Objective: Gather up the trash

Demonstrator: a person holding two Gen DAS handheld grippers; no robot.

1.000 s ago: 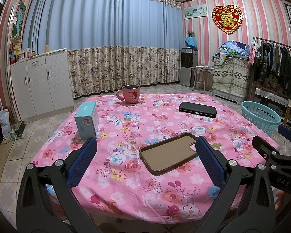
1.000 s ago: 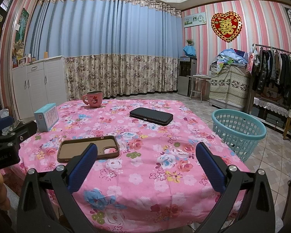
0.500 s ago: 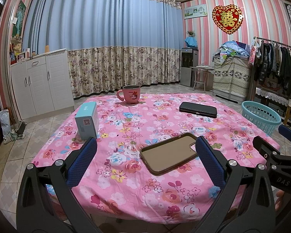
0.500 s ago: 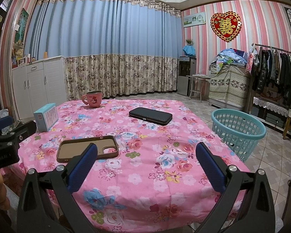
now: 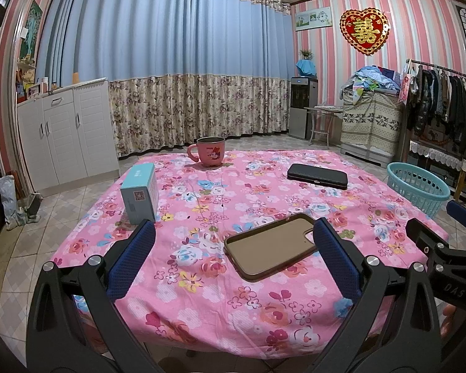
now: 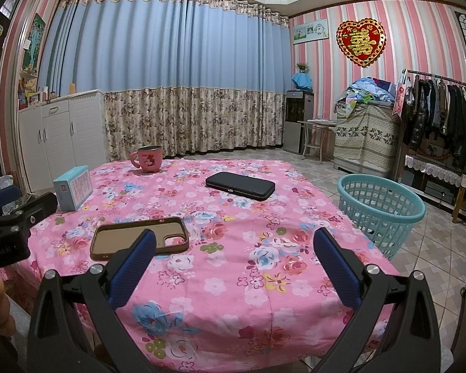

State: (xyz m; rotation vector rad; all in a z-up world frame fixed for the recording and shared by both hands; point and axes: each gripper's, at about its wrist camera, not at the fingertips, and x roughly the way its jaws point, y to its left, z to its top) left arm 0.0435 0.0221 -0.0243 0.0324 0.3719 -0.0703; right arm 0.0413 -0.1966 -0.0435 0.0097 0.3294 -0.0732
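The table, under a pink flowered cloth, fills the space ahead of both claws. The teal basket stands on the floor off the table's right edge, ahead and to the right of the right gripper; its inside is mostly hidden, so I cannot tell what it holds. Far ahead sits a pink mug. A black case lies flat, straight ahead of the right gripper and well beyond it. A light-blue box stands upright just past the left finger of the left gripper. Nearest, a brown phone case lies open side up, just ahead of that claw between its fingers.

Both claws hover over the near edge, jaws spread wide, holding nothing.

Which item counts as trash is unsettled. For any flat piece, I would judge a low, level approach best, pinching across the narrow width so the cloth does not bunch.
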